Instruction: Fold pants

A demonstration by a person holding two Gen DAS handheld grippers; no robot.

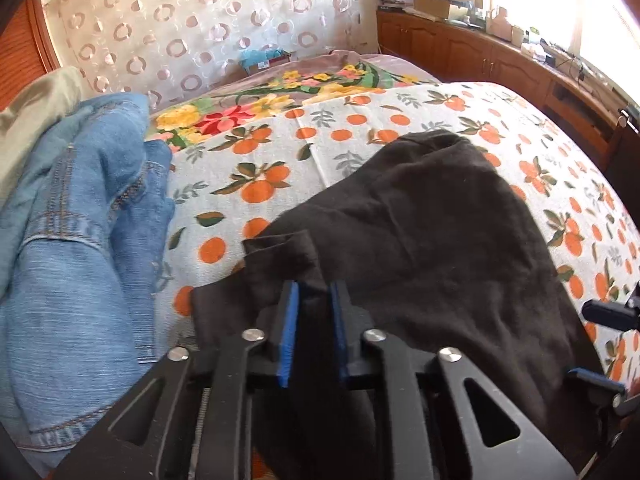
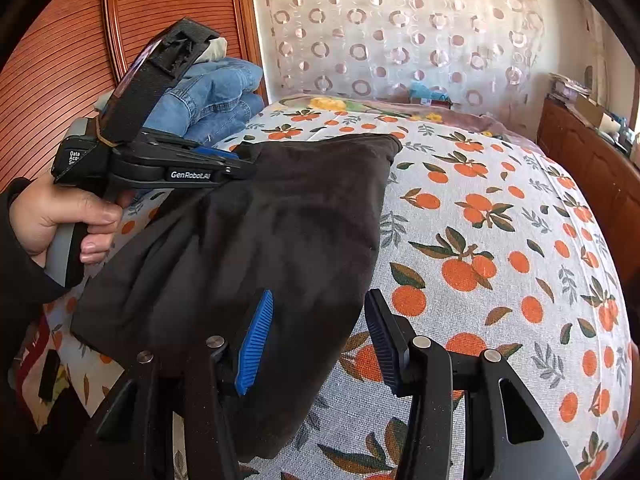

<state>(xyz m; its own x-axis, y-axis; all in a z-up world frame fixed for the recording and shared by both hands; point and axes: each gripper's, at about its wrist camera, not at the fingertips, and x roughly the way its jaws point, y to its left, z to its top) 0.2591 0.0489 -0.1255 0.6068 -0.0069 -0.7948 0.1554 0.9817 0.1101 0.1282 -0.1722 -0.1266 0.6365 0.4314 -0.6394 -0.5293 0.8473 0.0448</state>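
The black pants (image 1: 420, 232) are lying bunched on the bed (image 1: 400, 112), spreading across its orange-print sheet (image 2: 500, 240) from the near edge toward the middle. The left claw (image 1: 314, 300) is pinching a fold of the pants between its blue pads (image 1: 289, 332), which are pressing close together on the cloth. From the right wrist view the same tool (image 2: 240, 160) is showing side-on at the far left corner of the pants, with the person's hand (image 2: 64, 216) gripping its handle. The right claw (image 2: 320, 336) is standing spread, its left pad (image 2: 254, 340) lying against the near edge of the pants and the other finger (image 2: 384, 344) hanging over bare sheet.

A heap of blue jeans (image 1: 80, 220) is crowding the left side of the bed, just beside the pants. A floral blanket (image 1: 260, 100) is covering the far end. A sheer curtain (image 2: 400, 28) with ring patterns is hanging behind, with slatted wooden doors (image 2: 60, 80) to its left. A wooden cabinet (image 1: 480, 52) is carrying boxes and clutter by the bright window.

White lettering on the left tool is reading "GenRobot.AI" (image 2: 191, 175); a smaller label (image 2: 74, 158) is only partly legible, starting "Data".
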